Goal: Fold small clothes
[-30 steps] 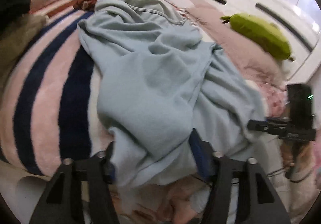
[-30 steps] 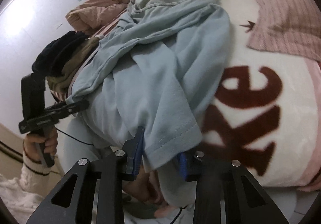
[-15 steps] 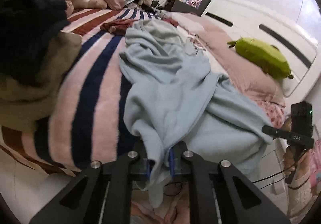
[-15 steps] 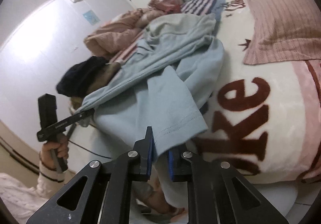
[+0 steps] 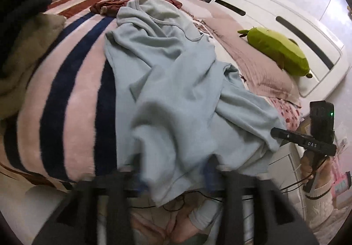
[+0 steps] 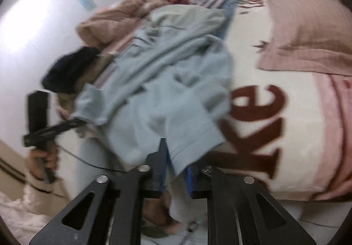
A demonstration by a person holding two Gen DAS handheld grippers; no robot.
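A light blue sweatshirt (image 5: 171,82) lies crumpled on the bed, its hem hanging over the near edge. My left gripper (image 5: 173,179) is open, its fingers spread wide on either side of the hem, blurred by motion. In the right wrist view the same sweatshirt (image 6: 167,91) drapes toward me. My right gripper (image 6: 177,170) is nearly closed on a corner of the sweatshirt's hem. Each gripper also shows in the other's view, the right one (image 5: 286,135) at the sweatshirt's edge and the left one (image 6: 72,123) near a cuff.
The bed has a pink and navy striped blanket (image 5: 72,95) and a cream blanket with brown letters (image 6: 264,117). A green plush toy (image 5: 277,49) lies on a pink pillow (image 5: 253,69). Dark and tan clothes (image 5: 19,25) pile at the left. White headboard (image 5: 286,25) behind.
My left gripper was shut on the hem half a second ago and has opened wide. The right gripper stays clamped on the hem corner. Both views have shifted slightly.
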